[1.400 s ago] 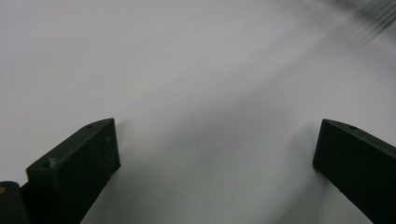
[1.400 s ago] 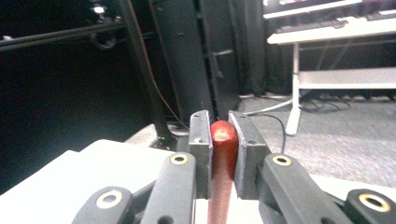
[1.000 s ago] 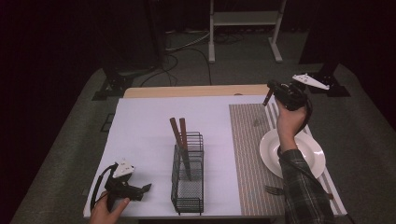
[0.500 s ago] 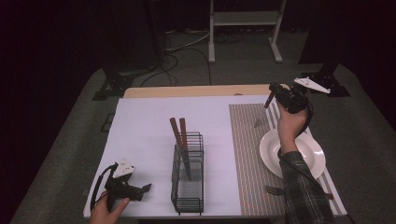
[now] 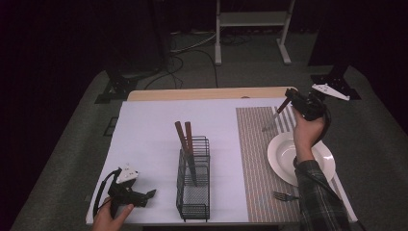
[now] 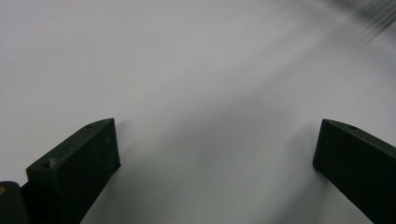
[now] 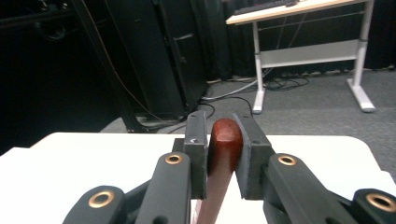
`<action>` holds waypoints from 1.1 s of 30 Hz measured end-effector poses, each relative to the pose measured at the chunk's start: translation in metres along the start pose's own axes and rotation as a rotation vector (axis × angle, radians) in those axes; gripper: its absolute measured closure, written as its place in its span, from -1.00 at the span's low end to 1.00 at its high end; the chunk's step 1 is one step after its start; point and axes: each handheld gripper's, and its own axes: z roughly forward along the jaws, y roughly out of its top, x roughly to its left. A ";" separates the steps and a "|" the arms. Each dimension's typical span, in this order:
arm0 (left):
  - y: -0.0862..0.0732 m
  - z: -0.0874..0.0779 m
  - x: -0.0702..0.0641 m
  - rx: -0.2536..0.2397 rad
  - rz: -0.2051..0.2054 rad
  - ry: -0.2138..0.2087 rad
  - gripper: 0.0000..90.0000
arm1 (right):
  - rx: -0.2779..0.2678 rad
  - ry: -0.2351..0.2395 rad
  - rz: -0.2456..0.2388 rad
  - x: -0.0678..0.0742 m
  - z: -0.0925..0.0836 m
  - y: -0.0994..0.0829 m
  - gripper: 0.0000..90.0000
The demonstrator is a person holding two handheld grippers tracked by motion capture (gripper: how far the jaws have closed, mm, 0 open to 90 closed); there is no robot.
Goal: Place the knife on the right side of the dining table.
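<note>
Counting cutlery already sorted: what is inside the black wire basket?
Two wooden-handled utensils stand inside the wire basket, handles leaning up above its rim. Their working ends are too dark behind the mesh to identify.

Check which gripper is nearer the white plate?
Right. The right gripper, shut on a red-handled utensil, hangs just beyond the white plate's far rim. The left gripper sits open at the table's near left corner, past the wire basket.

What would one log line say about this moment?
right gripper: shut on wooden-handled knife, above striped mat | left gripper: open, on table | rack: two utensils
</note>
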 end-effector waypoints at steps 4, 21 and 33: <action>0.000 0.000 0.000 0.000 0.000 0.000 -1.00 | 0.017 -0.026 -0.017 -0.004 -0.003 -0.001 0.64; 0.000 0.000 0.000 0.000 -0.001 0.000 -1.00 | 0.068 -0.090 -0.020 -0.026 -0.011 -0.008 0.52; 0.000 0.000 0.000 0.000 -0.001 0.000 -1.00 | 0.122 -0.140 -0.027 -0.040 -0.016 -0.014 0.40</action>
